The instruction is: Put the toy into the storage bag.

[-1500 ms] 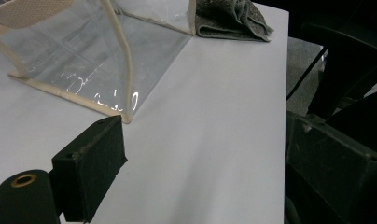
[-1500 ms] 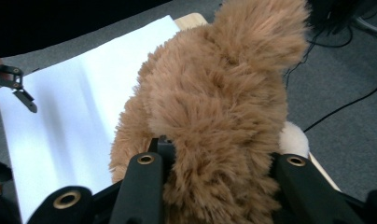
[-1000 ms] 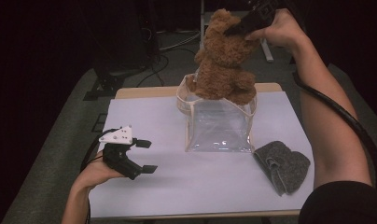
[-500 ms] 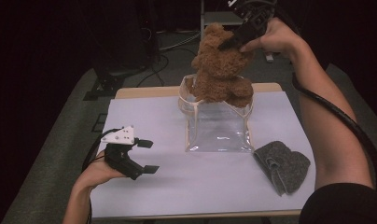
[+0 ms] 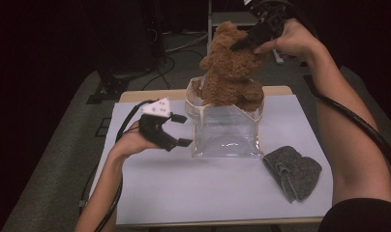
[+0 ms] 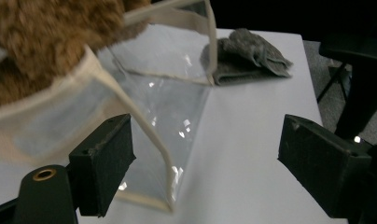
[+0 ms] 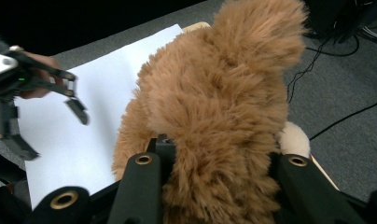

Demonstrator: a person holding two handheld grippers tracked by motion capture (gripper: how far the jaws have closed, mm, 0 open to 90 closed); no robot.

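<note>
A brown teddy bear (image 5: 227,72) hangs upright with its legs in the mouth of a clear, cream-trimmed bag (image 5: 227,133) standing on the white table (image 5: 208,193). My right gripper (image 5: 243,42) is shut on the bear's head (image 7: 214,102) from behind. My left gripper (image 5: 182,130) is open just left of the bag, level with its side. Its jaws have just been closing a little. In the left gripper view the bag's near corner (image 6: 168,154) stands ahead of the gap, and neither pad touches it. The bear's fur (image 6: 37,37) shows above the rim.
A folded grey cloth (image 5: 293,171) lies on the table to the right of the bag, also behind the bag (image 6: 247,51) in the left gripper view. Cables and dark stands sit on the floor beyond the table's far edge.
My left gripper has moved right and slightly up, from the table's left part to the bag's left side. The bear and my right hand have barely shifted.
</note>
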